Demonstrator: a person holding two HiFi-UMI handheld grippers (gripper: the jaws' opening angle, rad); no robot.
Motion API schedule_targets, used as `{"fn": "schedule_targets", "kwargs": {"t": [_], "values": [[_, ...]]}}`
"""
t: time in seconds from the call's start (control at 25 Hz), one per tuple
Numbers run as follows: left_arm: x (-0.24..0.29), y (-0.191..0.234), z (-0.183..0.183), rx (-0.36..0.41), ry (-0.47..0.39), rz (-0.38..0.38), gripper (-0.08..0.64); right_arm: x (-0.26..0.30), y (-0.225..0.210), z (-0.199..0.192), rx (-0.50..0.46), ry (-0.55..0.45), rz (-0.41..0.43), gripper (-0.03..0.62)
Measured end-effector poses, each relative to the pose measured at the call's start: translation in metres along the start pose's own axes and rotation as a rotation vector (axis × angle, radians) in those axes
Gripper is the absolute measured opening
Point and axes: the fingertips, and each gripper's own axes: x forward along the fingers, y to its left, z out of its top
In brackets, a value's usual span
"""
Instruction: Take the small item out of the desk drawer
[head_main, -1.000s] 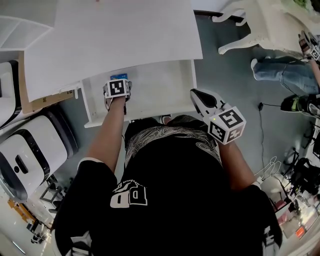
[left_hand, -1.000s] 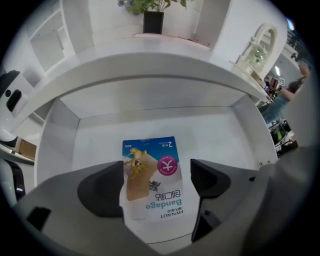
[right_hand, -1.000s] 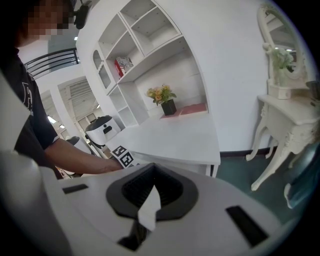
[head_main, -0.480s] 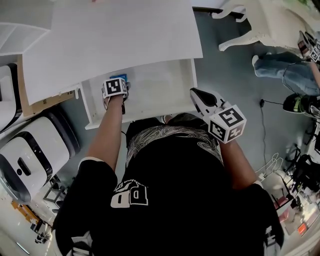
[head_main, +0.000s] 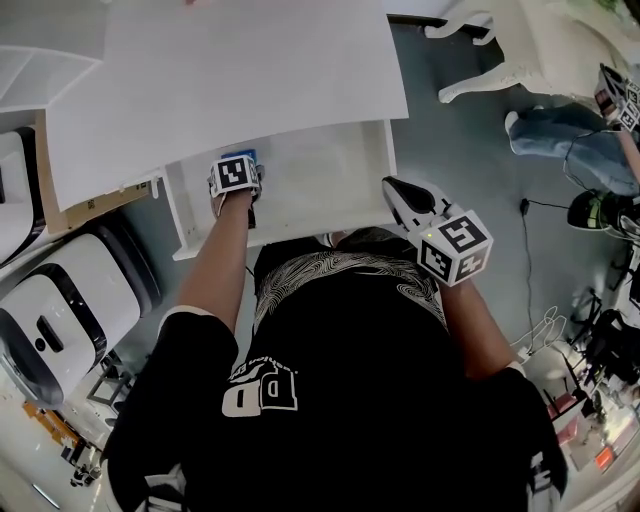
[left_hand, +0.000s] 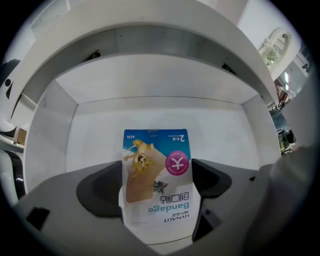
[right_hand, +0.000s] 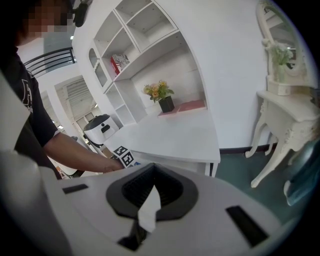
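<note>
Bandage pkt clamped in left gripper jaws, near end hidden; right gripper jaws closed.

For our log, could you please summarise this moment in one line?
left gripper: shut on bandage pack | drawer: open | right gripper: shut

a home-like room, bedroom or study in look: a white desk with a pulled-out drawer, white wall shelves holding potted flowers, and an ornate white dressing table with a mirror. loose cables and gear on the grey floor suggest a staged set.
</note>
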Motion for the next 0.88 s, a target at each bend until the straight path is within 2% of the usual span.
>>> {"fn": "schedule_targets", "kwargs": {"t": [0.28,0.6,0.76,0.88], "values": [[0.000,0.000,0.000,-0.001,-0.016,0.014,0.419,0.001,0.002,0.002,0.004,-0.006,-0.004,0.009],[-0.001,-0.001,-0.004,0.044,0.022,-0.013,0.418,-0.003,0.015,0.005,-0.003,-0.022,-0.018,0.009],[-0.013,-0.004,-0.003,0.034,0.005,-0.050,0.418,-0.002,0.026,0.006,-0.008,-0.036,-0.022,0.009],[-0.027,-0.006,-0.001,0.086,-0.017,-0.067,0.418,-0.001,0.036,0.006,-0.009,-0.048,-0.022,0.009]]}}
